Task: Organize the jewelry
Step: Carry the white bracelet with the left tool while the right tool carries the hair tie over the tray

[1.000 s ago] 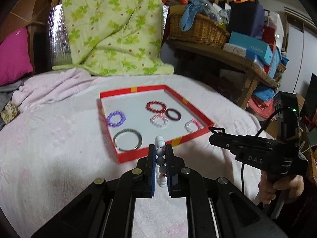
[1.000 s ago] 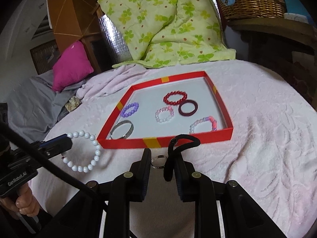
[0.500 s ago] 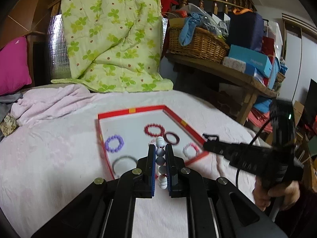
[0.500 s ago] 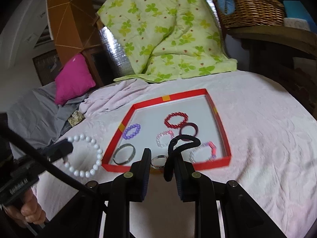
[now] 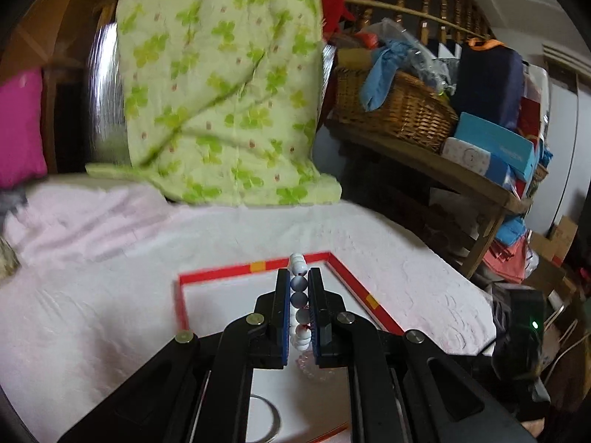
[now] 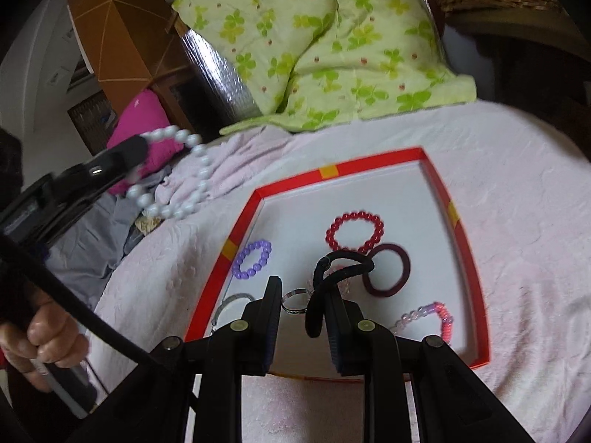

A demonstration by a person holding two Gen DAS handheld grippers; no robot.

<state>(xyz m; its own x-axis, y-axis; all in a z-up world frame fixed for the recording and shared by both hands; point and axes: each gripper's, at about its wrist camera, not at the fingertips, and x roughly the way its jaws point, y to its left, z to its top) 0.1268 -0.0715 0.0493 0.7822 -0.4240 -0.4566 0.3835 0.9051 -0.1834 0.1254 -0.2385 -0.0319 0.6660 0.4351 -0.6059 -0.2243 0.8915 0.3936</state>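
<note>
Both grippers hover over a red-rimmed tray [image 6: 466, 254] on a pink blanket [image 6: 524, 199]; the left gripper [image 5: 298, 295] has its jaws pinched tight on a white bead bracelet [image 5: 298, 297], whose beads stand in a column between the blue pads and poke out past the tips, and in the right wrist view the same bracelet [image 6: 192, 177] hangs as an open loop from the left gripper [image 6: 136, 151], up and to the left of the tray; beneath the left jaws lie a pale pink bracelet [image 5: 314, 367] and, nearer the camera, the arc of a metal bangle [image 5: 271, 411]; the right gripper [image 6: 301, 297] stands narrow, its right finger carrying a black hair tie [image 6: 334, 277] that loops up past the tip, though whether the pads press it I cannot tell; between the fingers shows a small metal ring [image 6: 295, 301]; just ahead sits a dark maroon hair tie [image 6: 388, 269], beyond it a red bead bracelet [image 6: 354, 230], to the left a purple bead bracelet [image 6: 253, 260], to the right a pink bead bracelet [image 6: 430, 319]; a hand [image 6: 40, 339] grips the left handle.
</note>
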